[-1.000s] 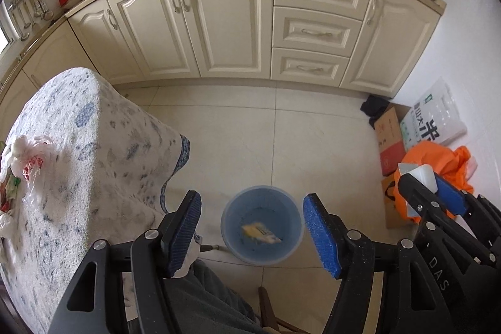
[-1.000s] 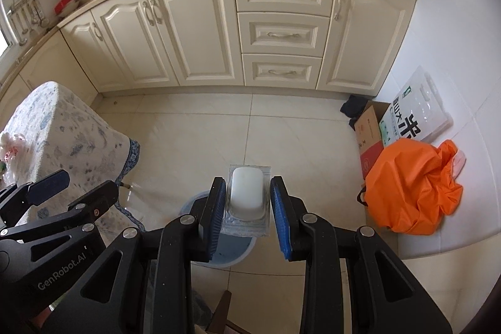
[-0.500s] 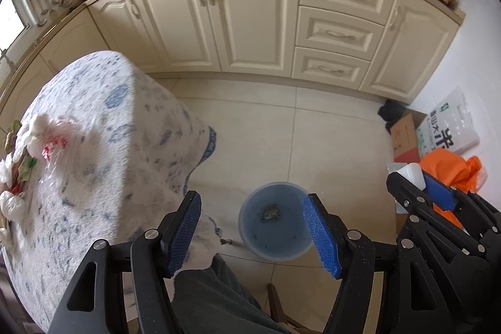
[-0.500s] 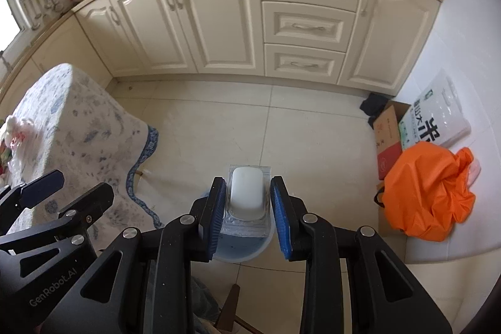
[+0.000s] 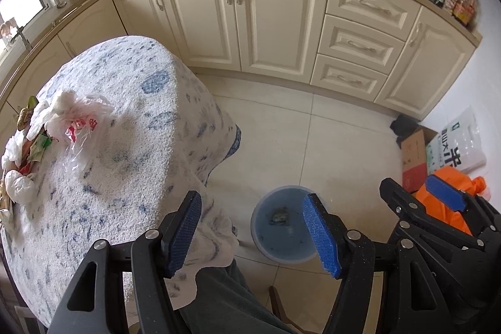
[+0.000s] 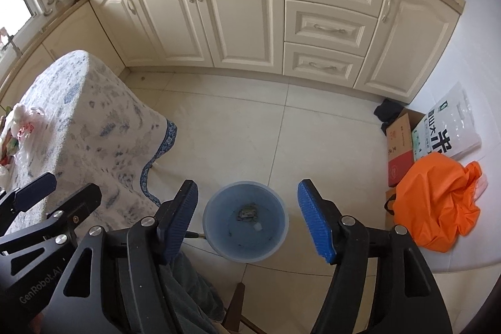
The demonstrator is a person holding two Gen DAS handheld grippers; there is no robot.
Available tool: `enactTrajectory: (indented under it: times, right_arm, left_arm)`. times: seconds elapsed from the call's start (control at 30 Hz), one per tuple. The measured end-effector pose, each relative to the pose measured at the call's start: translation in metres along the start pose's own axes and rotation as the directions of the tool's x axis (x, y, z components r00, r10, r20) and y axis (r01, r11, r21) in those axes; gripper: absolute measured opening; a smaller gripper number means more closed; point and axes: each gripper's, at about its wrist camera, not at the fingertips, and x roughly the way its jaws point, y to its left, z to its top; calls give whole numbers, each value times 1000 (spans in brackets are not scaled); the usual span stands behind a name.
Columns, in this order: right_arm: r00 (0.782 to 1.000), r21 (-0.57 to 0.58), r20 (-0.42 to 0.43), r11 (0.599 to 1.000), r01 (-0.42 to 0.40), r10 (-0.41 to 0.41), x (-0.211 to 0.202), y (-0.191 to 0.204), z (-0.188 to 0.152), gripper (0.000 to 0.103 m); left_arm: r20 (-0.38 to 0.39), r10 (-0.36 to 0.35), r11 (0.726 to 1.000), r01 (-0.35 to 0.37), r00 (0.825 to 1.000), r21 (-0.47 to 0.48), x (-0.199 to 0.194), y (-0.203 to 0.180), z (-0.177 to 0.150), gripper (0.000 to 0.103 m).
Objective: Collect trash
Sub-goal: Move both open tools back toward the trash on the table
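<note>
A blue bin point(image 6: 245, 221) stands on the tiled floor, with small bits of trash at its bottom point(image 6: 247, 213). My right gripper point(image 6: 247, 219) is open and empty, held above the bin. My left gripper point(image 5: 255, 232) is open and empty, between the table edge and the bin point(image 5: 286, 229). A pile of trash, plastic bags and wrappers point(image 5: 47, 143), lies on the left part of the table with the blue-flowered cloth point(image 5: 125, 146). The pile also shows at the left edge of the right wrist view point(image 6: 18, 130).
Cream kitchen cabinets point(image 6: 250, 14) run along the back. An orange bag point(image 6: 435, 202), a cardboard box point(image 6: 399, 146) and a white rice bag point(image 6: 447, 130) lie by the right wall. The person's grey-trousered leg point(image 5: 225, 302) is below the grippers.
My right gripper has opened and the white packet it held is gone from its jaws. My left gripper has swung left toward the table.
</note>
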Motion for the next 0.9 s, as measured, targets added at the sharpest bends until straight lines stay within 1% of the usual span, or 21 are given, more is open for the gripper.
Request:
enactTrajectory:
  times: [0.1, 0.37, 0.63, 0.73, 0.9]
  right_arm:
    - [1000, 13, -3, 1000, -10, 10, 0, -1, 0, 68]
    - [1000, 5, -7, 1000, 8, -8, -1, 0, -2, 68]
    - [1000, -4, 22, 1000, 19, -19, -15, 5, -7, 68]
    - [999, -19, 44, 1000, 19, -18, -25, 13, -8, 68]
    - [997, -72, 76, 997, -9, 15, -39, 38, -11, 68]
  left_arm:
    - [1, -4, 1000, 4, 1000, -4, 0, 3, 1, 63]
    - [1, -9, 1000, 9, 1000, -7, -2, 3, 1, 63]
    - [25, -14, 1000, 15, 1000, -13, -18, 6, -7, 63]
    - [46, -11, 1000, 12, 999, -23, -29, 14, -13, 63]
    - [75, 18, 997, -13, 997, -72, -50, 38, -28, 63]
